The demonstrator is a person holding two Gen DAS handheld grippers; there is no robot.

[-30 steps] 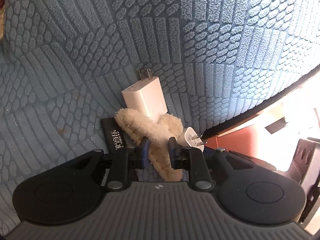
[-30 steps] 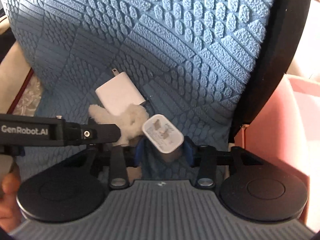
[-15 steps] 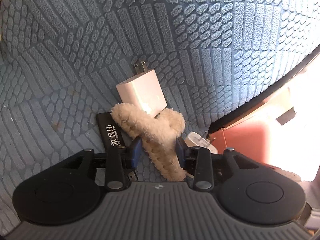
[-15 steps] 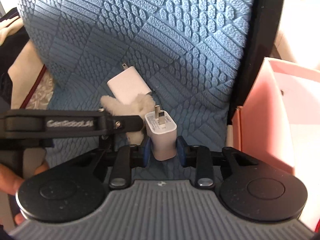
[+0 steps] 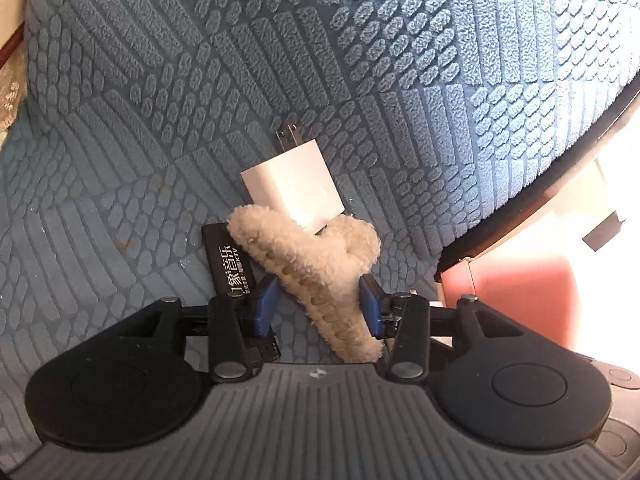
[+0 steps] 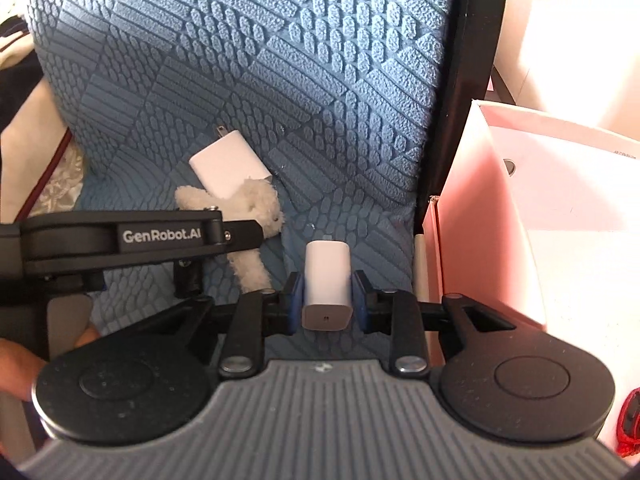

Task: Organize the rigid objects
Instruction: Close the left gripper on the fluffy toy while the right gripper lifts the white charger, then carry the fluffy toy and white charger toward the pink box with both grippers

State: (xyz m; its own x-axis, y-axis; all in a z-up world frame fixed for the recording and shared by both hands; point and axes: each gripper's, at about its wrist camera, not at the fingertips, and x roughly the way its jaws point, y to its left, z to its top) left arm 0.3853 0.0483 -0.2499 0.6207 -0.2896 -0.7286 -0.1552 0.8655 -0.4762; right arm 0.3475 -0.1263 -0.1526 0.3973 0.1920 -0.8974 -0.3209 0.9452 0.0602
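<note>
The right gripper (image 6: 327, 300) is clamped on a small white charger (image 6: 327, 280), its blue pads pressed against both sides; the charger stands upright between them, port end facing the camera, lifted clear of the fabric.

The left gripper (image 5: 318, 306) stands partly open around a fluffy cream hair clip (image 5: 312, 268). The right pad touches the fleece, while the left pad sits just beside it with a sliver of gap, so it has no firm hold. In the right wrist view this gripper's black arm comes in from 9 o'clock, with the clip's fleece (image 6: 256, 216) poking out past it.

At 10 o'clock of the clip, partly under it, lies a black rectangular device (image 5: 230, 264) printed with white characters and "KTV". At 12 o'clock a larger white charger (image 5: 294, 190) lies flat, prongs pointing away, its near corner touching the clip.

Everything rests on a blue cushion (image 5: 360, 80) with a raised pattern of ribs and pebbled ovals, edged by a dark rim (image 6: 460, 100). Just beyond that rim, at 3 o'clock, stands an open pink box (image 6: 472, 240) in strong sunlight. Cream fabric with a dark red line shows at the left edge.

Count: two white chargers, one hair clip, one black device, one pink box, two grippers.
</note>
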